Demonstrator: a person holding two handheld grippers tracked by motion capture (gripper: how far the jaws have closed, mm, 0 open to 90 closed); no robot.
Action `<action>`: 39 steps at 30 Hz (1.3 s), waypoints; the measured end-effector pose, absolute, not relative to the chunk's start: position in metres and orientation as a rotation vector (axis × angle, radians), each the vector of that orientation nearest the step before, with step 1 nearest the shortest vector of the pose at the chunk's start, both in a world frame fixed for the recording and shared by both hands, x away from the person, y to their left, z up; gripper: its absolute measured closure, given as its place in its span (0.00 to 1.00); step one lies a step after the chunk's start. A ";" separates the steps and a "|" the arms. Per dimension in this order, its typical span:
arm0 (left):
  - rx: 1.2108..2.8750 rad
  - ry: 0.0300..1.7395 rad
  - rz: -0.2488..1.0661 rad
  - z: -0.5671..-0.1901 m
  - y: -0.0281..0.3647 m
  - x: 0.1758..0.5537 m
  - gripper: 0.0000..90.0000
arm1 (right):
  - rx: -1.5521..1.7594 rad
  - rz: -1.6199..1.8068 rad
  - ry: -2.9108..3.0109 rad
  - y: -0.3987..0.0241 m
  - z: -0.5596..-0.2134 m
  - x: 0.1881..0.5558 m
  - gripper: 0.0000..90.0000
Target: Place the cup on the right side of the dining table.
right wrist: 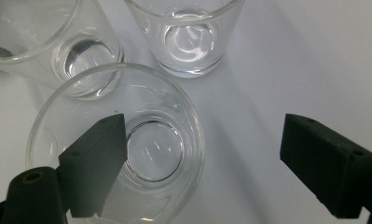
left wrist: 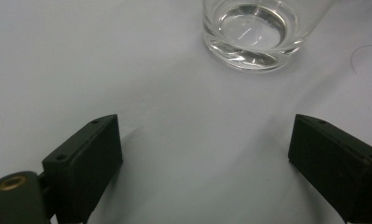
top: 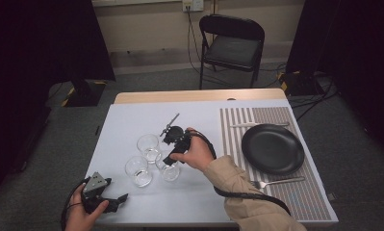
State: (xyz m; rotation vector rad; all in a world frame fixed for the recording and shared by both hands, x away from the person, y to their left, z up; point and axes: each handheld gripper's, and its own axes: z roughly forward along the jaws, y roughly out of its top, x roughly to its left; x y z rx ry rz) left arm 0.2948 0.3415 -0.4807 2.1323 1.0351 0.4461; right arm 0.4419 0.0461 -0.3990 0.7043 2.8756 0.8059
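Under R claw (right wrist: 202, 154): upright glass (right wrist: 123, 144).

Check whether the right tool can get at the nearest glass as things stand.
Probably yes: the right tool is open, one jaw already over the nearest glass and one outside its rim; two other glasses crowd its far side.

Wide-open hand-held gripper (right wrist: 202, 158) above nearest of three clear glasses (right wrist: 116, 144)

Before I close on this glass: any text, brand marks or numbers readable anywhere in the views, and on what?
None can be read. The three glasses are plain and clear, and the black plate, striped placemat and white table cover bear no lettering. The right gripper and left gripper show no markings.
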 end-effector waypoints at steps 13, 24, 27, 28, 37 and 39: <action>2.136 1.033 0.447 -0.481 0.342 0.295 0.10 | 0.739 0.827 2.887 0.049 -0.413 0.438 0.23; 2.136 1.033 0.446 -0.481 0.342 0.295 0.10 | 0.762 0.839 2.888 0.049 -0.419 0.436 0.43; 2.137 1.033 0.446 -0.481 0.342 0.295 0.10 | 0.771 0.832 2.894 0.049 -0.422 0.436 0.49; 2.137 1.033 0.446 -0.481 0.342 0.295 0.10 | 0.769 0.832 2.901 0.049 -0.423 0.436 0.50; 2.138 1.033 0.446 -0.481 0.342 0.295 0.10 | 0.812 0.839 2.940 0.049 -0.424 0.436 0.65; 2.141 1.029 0.449 -0.480 0.342 0.295 0.10 | 0.814 0.837 2.944 0.049 -0.424 0.436 0.66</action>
